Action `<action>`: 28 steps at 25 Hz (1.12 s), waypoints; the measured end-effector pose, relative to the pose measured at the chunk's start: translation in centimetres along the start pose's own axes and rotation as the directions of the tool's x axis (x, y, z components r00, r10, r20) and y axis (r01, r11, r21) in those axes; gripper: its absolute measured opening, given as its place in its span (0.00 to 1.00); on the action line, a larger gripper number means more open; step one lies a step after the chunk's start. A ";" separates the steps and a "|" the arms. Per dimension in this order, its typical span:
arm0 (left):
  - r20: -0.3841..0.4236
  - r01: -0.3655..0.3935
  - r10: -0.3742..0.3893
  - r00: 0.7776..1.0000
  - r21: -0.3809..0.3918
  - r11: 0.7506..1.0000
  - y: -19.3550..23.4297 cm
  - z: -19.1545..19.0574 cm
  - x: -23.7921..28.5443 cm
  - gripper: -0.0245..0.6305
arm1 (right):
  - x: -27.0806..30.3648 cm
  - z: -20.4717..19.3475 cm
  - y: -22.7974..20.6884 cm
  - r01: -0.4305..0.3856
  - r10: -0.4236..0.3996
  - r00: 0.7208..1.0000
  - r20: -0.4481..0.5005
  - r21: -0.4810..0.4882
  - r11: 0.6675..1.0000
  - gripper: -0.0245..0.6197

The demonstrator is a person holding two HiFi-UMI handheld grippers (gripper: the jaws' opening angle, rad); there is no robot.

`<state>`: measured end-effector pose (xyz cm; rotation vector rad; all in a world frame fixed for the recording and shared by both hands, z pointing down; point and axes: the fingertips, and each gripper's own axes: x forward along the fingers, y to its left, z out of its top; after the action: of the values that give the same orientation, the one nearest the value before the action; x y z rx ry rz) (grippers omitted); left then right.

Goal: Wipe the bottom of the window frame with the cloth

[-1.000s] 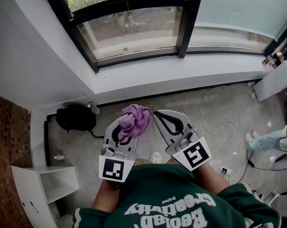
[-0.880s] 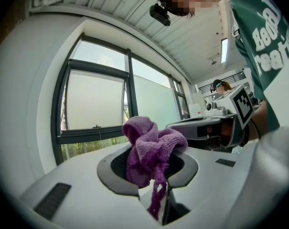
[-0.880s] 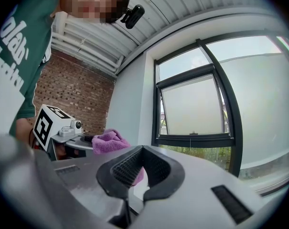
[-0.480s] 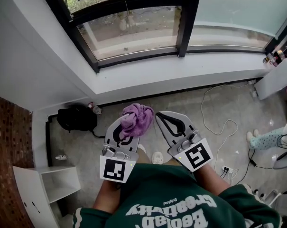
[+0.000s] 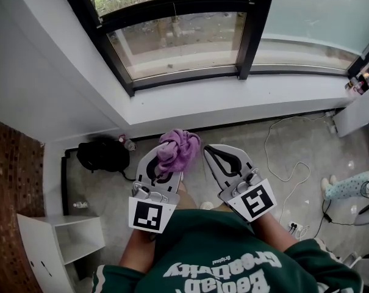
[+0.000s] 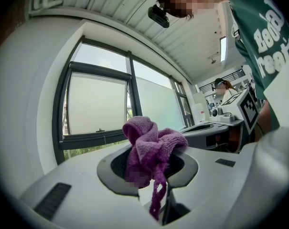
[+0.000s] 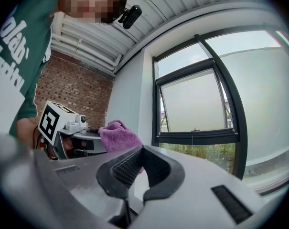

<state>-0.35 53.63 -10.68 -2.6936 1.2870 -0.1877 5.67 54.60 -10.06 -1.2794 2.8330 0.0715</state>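
A crumpled purple cloth [image 5: 179, 149] sticks up from my left gripper [image 5: 163, 163], which is shut on it; in the left gripper view the cloth [image 6: 152, 146] bulges out of the closed pads. Beside it, my right gripper [image 5: 212, 153] is shut with nothing in it, its ribbed pads [image 7: 130, 168] pressed together. Both are held close to the person's chest, above the floor. The black bottom rail of the window frame [image 5: 184, 78] runs above the white sill [image 5: 233, 99], well beyond both grippers. From the right gripper view the cloth [image 7: 118, 136] shows at left and the bottom rail [image 7: 197, 137] straight ahead.
A black backpack [image 5: 100, 154] and a small bottle [image 5: 127, 143] lie on the floor by the wall at left. A white shelf unit [image 5: 62, 243] stands at lower left against a brick wall [image 5: 10, 182]. White cables [image 5: 282, 154] trail at right, near another person's foot [image 5: 343, 187].
The head view has shifted slightly, so the window sits lower and further right. Both grippers and the cloth have edged a little toward the window wall. Neither grip has changed.
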 end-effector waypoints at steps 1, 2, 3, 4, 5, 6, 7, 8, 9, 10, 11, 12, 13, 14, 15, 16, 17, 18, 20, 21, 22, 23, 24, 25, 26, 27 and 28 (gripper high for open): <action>0.007 -0.002 0.002 1.000 0.006 1.000 0.8 0.0 0.4 0.20 | 0.7 -0.1 -0.3 0.000 0.000 1.000 -0.001 0.000 1.000 0.06; 0.011 -0.003 0.003 1.000 0.010 1.000 1.6 -0.2 0.9 0.20 | 1.4 -0.3 -0.6 0.001 -0.001 1.000 -0.005 0.000 1.000 0.06; 0.015 -0.005 0.005 1.000 0.010 1.000 2.4 -0.3 1.5 0.20 | 2.2 -0.6 -1.0 0.001 -0.001 1.000 -0.010 0.000 1.000 0.06; 0.019 -0.006 0.006 1.000 0.008 1.000 3.4 -0.5 2.3 0.20 | 3.2 -0.8 -1.5 0.001 -0.001 1.000 -0.015 -0.002 1.000 0.06; 0.024 -0.006 0.006 1.000 0.010 1.000 4.5 -0.8 3.2 0.20 | 4.4 -1.0 -2.1 0.002 -0.002 1.000 -0.018 -0.008 1.000 0.06; 0.031 -0.005 0.004 1.000 0.013 1.000 5.8 -1.0 4.3 0.20 | 5.7 -1.2 -2.9 0.005 -0.005 1.000 -0.020 -0.016 1.000 0.06; 0.038 -0.003 0.003 0.999 0.017 1.000 7.2 -1.2 5.4 0.20 | 7.2 -1.4 -3.6 0.008 -0.009 1.000 -0.022 -0.023 1.000 0.06; 0.043 -0.002 0.001 0.999 0.019 1.000 8.7 -1.5 6.5 0.20 | 8.8 -1.6 -4.4 0.011 -0.012 1.000 -0.025 -0.028 1.000 0.06; 0.046 -0.001 0.000 0.999 0.018 1.000 10.3 -1.7 7.6 0.20 | 10.4 -1.7 -5.1 0.012 -0.013 1.000 -0.028 -0.031 0.999 0.06; 0.047 0.001 -0.002 0.999 0.014 1.000 11.8 -2.0 8.6 0.20 | 12.1 -1.9 -5.7 0.013 -0.014 0.999 -0.034 -0.031 0.999 0.06; 0.044 0.005 -0.005 0.999 0.008 1.000 13.3 -2.3 9.6 0.20 | 13.8 -2.1 -6.4 0.013 -0.015 0.999 -0.043 -0.029 0.999 0.06; 0.040 0.010 -0.010 0.999 0.002 1.000 14.8 -2.6 10.8 0.20 | 15.6 -2.2 -7.2 0.014 -0.015 0.999 -0.052 -0.025 1.000 0.06; 0.038 0.016 -0.016 0.999 -0.004 1.000 16.4 -2.7 11.9 0.20 | 17.4 -2.1 -8.0 0.016 -0.017 0.998 -0.059 -0.021 1.000 0.06; 0.039 0.022 -0.022 0.999 -0.008 1.000 18.0 -2.8 13.1 0.20 | 19.2 -2.0 -8.8 0.019 -0.020 0.998 -0.060 -0.017 1.000 0.06; 0.040 0.031 -0.031 0.999 -0.008 0.999 19.5 -2.9 14.2 0.20 | 21.0 -1.8 -9.5 0.023 -0.023 0.998 -0.059 -0.013 1.000 0.06; 0.039 0.042 -0.042 0.998 -0.007 0.999 21.0 -3.0 15.3 0.20 | 22.6 -1.8 -10.3 0.029 -0.030 0.998 -0.059 -0.010 1.000 0.06; 0.036 0.053 -0.053 0.998 -0.004 0.999 22.4 -3.2 16.3 0.20 | 24.3 -1.7 -11.1 0.038 -0.038 0.997 -0.062 -0.007 0.999 0.06; 0.034 0.063 -0.063 0.997 -0.004 0.998 23.7 -3.4 17.3 0.20 | 25.9 -1.7 -11.9 0.048 -0.048 0.997 -0.063 -0.004 0.999 0.06; 0.033 0.080 -0.079 0.996 -0.008 0.997 26.4 -3.7 19.2 0.20 | 29.0 -1.6 -13.3 0.062 -0.062 0.996 -0.059 -0.008 0.998 0.06; 0.033 0.087 -0.086 0.996 -0.011 0.996 27.7 -3.9 20.0 0.20 | 30.5 -1.5 -13.9 0.064 -0.065 0.996 -0.060 -0.018 0.998 0.06; 0.030 0.093 -0.092 0.995 -0.017 0.996 29.0 -4.2 20.8 0.20 | 31.9 -1.6 -14.4 0.066 -0.068 0.996 -0.064 -0.030 0.997 0.06; 0.024 0.098 -0.097 0.995 -0.026 0.995 30.1 -4.6 21.6 0.20 | 33.2 -1.7 -14.8 0.071 -0.073 0.995 -0.070 -0.039 0.997 0.06; 0.016 0.102 -0.102 0.995 -0.037 0.994 31.2 -5.0 22.3 0.20 | 34.3 -1.9 -15.3 0.079 -0.082 0.994 -0.076 -0.040 0.996 0.06; 0.008 0.107 -0.107 0.994 -0.046 0.993 32.2 -5.4 22.9 0.20 | 35.3 -2.0 -15.9 0.094 -0.097 0.992 -0.081 -0.034 0.995 0.06; 0.000 0.110 -0.110 0.994 -0.052 0.993 33.0 -5.8 23.6 0.20 | 36.0 -2.2 -16.6 0.118 -0.119 0.989 -0.084 -0.022 0.993 0.06; -0.008 0.111 -0.111 0.994 -0.058 0.992 33.9 -6.1 24.1 0.20 | 36.6 -2.3 -17.4 0.146 -0.146 0.986 -0.083 -0.006 0.989 0.06; -0.018 0.108 -0.110 0.994 -0.064 0.992 34.7 -6.6 24.5 0.20 | 37.1 -2.4 -18.1 0.174 -0.173 0.982 -0.079 0.010 0.985 0.06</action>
<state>-12.58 12.46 -9.61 -2.8249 1.1710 -0.1918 -5.30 14.70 -10.02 -1.5525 2.7633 -0.0074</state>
